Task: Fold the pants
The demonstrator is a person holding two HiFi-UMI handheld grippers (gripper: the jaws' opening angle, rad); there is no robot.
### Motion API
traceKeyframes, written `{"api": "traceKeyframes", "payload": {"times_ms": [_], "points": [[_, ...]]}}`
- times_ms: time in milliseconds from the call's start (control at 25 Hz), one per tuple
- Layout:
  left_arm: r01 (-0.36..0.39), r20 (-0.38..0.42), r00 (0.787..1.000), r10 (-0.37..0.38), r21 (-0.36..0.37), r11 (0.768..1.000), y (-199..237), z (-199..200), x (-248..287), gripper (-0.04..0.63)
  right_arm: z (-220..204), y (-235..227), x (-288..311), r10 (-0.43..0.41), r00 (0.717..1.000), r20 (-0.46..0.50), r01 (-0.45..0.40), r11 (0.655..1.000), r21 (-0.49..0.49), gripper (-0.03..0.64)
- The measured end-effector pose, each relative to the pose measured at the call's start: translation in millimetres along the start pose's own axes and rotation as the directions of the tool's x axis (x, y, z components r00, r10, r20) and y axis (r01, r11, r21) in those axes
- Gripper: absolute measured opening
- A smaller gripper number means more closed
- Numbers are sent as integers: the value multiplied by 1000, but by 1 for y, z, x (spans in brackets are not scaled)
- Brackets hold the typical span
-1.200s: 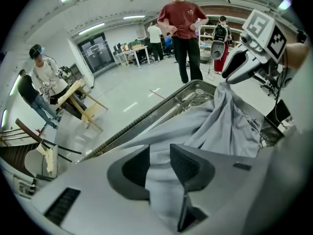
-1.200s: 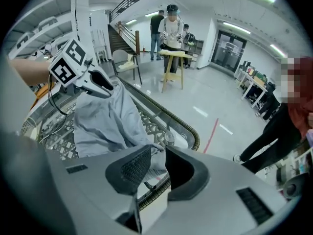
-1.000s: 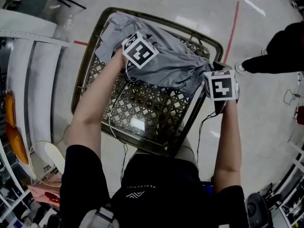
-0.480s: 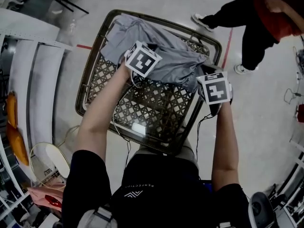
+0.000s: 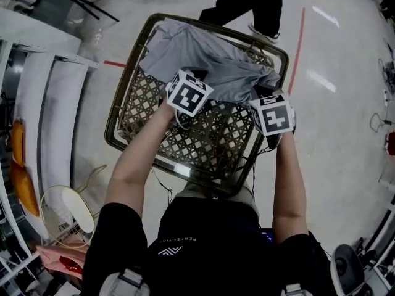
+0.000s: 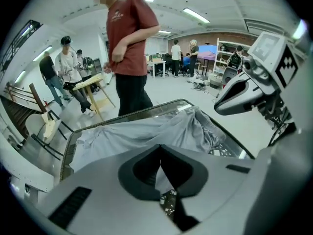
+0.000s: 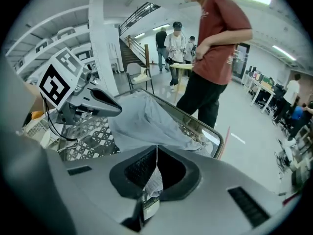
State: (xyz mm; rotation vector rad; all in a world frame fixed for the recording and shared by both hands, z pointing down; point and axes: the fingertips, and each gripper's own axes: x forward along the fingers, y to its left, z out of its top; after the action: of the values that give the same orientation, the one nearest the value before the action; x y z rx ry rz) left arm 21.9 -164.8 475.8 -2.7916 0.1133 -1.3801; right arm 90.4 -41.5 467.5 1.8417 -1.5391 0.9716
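The grey pants [image 5: 203, 60] lie spread over the far half of a lattice-top table [image 5: 197, 147]. Over their near edge, my left gripper [image 5: 185, 82] is shut on a fold of the grey cloth, which shows between its closed jaws [image 6: 160, 155]. At the pants' right end, by the table's right rim, my right gripper [image 5: 264, 97] is also shut, with a thin pinch of fabric caught in its jaws [image 7: 155, 163]. The pants [image 6: 146, 131] [image 7: 142, 119] stretch away from both grippers. Each gripper shows in the other's view: the right gripper [image 6: 244, 89], the left gripper [image 7: 93, 104].
A person in a red shirt and dark trousers [image 5: 247, 5] [image 7: 210, 58] stands close to the table's far edge. White shelving [image 5: 37, 103] and a wire basket [image 5: 62, 217] are at my left. A red floor line [image 5: 299, 42] runs to the right.
Both grippers have closed on the near edge of the pants and shifted with it, lifting slightly. The person walked from the right side to behind the table's far edge.
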Motion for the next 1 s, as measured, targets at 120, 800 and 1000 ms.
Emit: {"api": "traceKeyframes", "payload": {"times_ms": [120,800,1000], "points": [[11,25,1000,-11,-16,1000,-18,-6,-10,9,-5,11,-7,7,1000,14,-7,1000,14,38],[100,104,990,-96,-31,995,-95,-36,-58,9,-39,53,-53,-55,998,29,53,996,70,38],[79,126,990,-67,-91,993,-110,-31,-64,9,-43,40,-59,-21,998,51,18,998,55,38]]}}
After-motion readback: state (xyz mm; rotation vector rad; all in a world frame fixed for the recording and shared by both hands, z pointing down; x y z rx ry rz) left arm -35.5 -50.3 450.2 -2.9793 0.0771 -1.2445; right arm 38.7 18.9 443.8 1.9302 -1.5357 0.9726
